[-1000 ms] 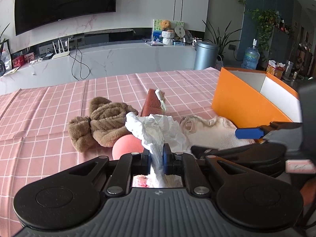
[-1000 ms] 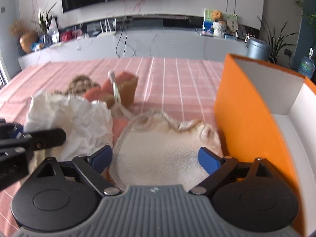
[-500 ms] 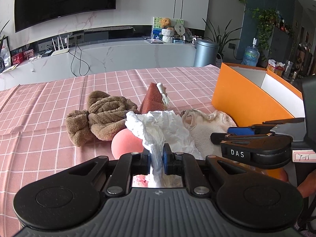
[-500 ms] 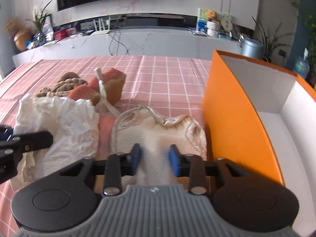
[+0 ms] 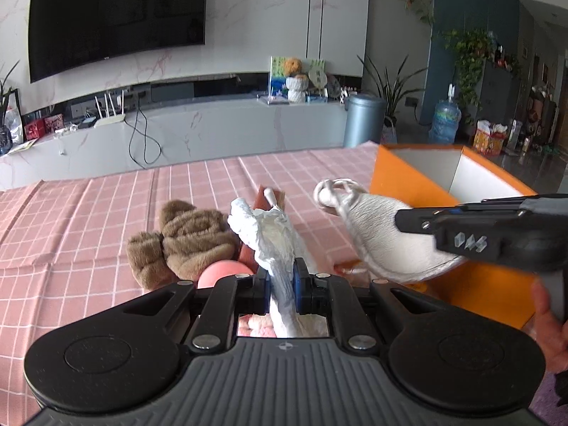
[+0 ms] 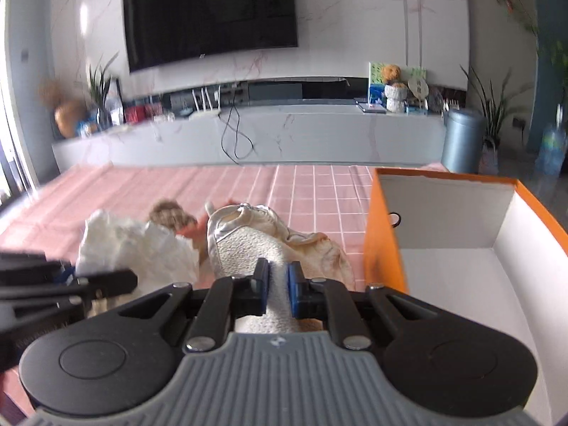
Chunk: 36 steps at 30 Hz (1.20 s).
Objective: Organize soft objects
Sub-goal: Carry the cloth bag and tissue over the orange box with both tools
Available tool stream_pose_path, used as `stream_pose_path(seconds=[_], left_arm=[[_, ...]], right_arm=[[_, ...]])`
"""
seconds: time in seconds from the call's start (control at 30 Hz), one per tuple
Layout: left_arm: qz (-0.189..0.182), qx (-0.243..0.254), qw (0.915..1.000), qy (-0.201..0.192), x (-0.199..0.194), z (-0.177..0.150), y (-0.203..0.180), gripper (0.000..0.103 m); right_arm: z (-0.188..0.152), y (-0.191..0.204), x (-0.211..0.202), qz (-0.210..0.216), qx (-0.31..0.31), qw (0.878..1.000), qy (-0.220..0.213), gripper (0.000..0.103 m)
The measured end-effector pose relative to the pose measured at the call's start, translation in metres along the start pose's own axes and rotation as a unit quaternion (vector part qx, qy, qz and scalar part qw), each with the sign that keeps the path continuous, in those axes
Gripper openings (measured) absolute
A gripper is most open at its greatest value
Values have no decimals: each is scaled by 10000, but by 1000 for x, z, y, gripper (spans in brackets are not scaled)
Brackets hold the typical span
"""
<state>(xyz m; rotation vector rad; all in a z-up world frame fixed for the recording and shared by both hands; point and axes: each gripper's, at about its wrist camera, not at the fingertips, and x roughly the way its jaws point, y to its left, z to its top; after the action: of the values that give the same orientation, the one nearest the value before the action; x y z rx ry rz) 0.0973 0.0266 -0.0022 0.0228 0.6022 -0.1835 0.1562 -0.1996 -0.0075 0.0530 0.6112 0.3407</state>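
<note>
My left gripper [image 5: 280, 293] is shut on a crumpled white cloth [image 5: 269, 234] and holds it above the pink checked tablecloth [image 5: 88, 220]. My right gripper [image 6: 278, 293] is shut on a cream knitted cloth [image 6: 245, 245], lifted off the table; it also shows in the left wrist view [image 5: 383, 238]. The crumpled white cloth shows in the right wrist view [image 6: 131, 248]. An open orange box [image 6: 383, 248] with a white inside stands just right of the cream cloth. A brown plush cloth [image 5: 184, 238] and a pink ball [image 5: 222, 273] lie left of my left gripper.
A reddish-brown object [image 5: 264, 200] with a white cord lies behind the white cloth. The orange box [image 5: 408, 184] fills the right side of the table. A long grey counter [image 5: 213, 131] and a grey bin [image 5: 364, 120] stand beyond the table's far edge.
My right gripper closed on the cream knitted cloth and lifted it off the table beside the orange box. My left gripper rose with the white cloth still held.
</note>
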Motion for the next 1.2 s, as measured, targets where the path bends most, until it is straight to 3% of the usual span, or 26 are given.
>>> stream_pose_path(seconds=[0.13,0.3,0.47,0.67,0.9,1.2], left_arm=[[17,13,9997,-233,-17,8,-4,13],[-99,87,9984,-556,-40,19,-14,13],[-327,190,9964,-755,-55,33,-33,13],[-746,521,9916,-919,-60,50,-75,13],[-1481,664,9842,-703,-38,68,-124,13],[-1812,874,9795,23,23,82,-165,13]], right_arm=[[11,-18,-27,292,533,9980,-144,10],[15,-27,-67,421,695,9957,-439,10],[15,-39,-100,249,606,9959,-631,10],[13,-68,-121,-149,330,9979,-528,10],[10,-109,-124,-593,38,9981,-180,10],[1,-148,-88,-902,-340,9935,606,10]])
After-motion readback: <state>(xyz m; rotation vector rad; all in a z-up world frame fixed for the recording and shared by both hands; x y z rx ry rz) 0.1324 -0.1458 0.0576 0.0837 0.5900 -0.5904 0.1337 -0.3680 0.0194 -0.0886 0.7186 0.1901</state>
